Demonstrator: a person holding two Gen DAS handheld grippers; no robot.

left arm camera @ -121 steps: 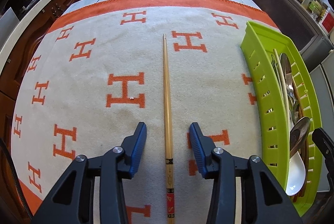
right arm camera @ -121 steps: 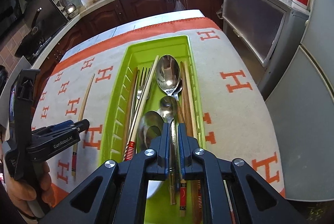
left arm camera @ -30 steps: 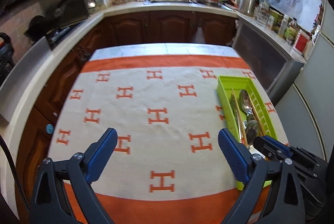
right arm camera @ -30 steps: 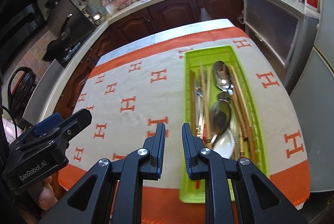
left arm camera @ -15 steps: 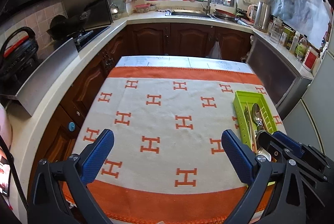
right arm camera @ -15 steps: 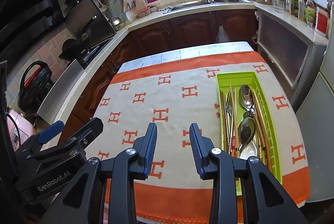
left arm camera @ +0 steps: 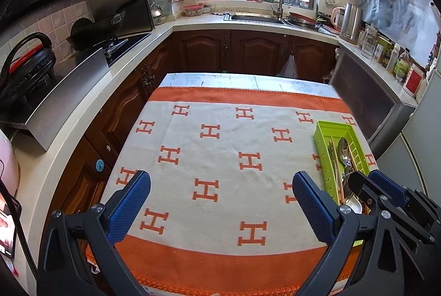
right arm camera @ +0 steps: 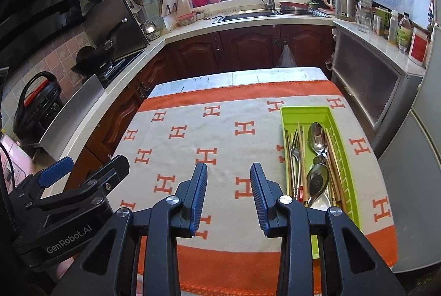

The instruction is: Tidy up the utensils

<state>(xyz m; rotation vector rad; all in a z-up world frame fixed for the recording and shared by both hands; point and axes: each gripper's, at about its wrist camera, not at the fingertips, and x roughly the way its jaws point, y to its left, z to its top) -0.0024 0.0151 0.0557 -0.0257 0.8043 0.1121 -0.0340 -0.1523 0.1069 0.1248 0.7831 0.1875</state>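
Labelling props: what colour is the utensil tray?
Lime green, with slotted side walls; clearest in the right wrist view.

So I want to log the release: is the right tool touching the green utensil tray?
Apart. The right wrist view shows the right tool open and empty over the cloth, with the green utensil tray lying off to its side.
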